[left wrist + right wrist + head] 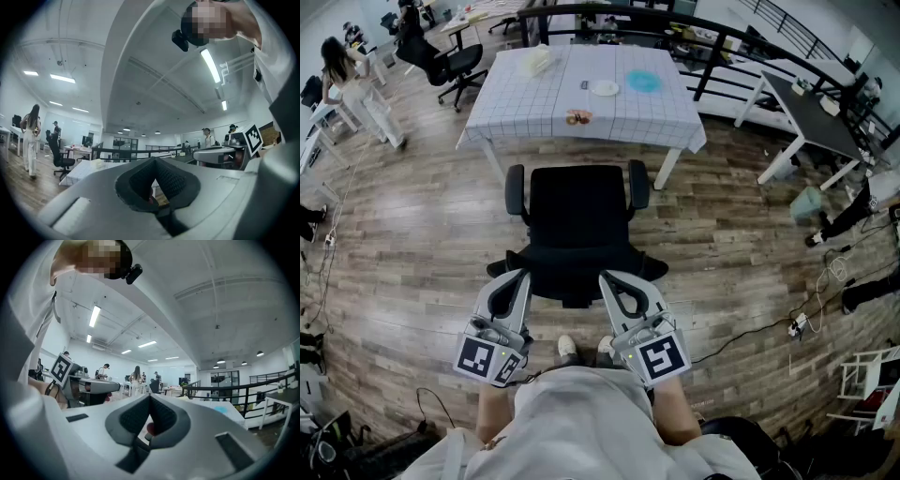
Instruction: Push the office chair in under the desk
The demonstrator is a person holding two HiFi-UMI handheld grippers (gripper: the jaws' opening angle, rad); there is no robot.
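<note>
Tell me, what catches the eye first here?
A black chair stands in the middle of the head view, pulled out just short of the desk, which has a checked cloth over it. Close behind the chair, the left tongs and right tongs are both shut and point toward its back.

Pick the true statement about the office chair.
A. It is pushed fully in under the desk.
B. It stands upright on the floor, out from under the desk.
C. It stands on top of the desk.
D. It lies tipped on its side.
B: the office chair stands upright on the wood floor, wholly short of the near edge of the desk.
</note>
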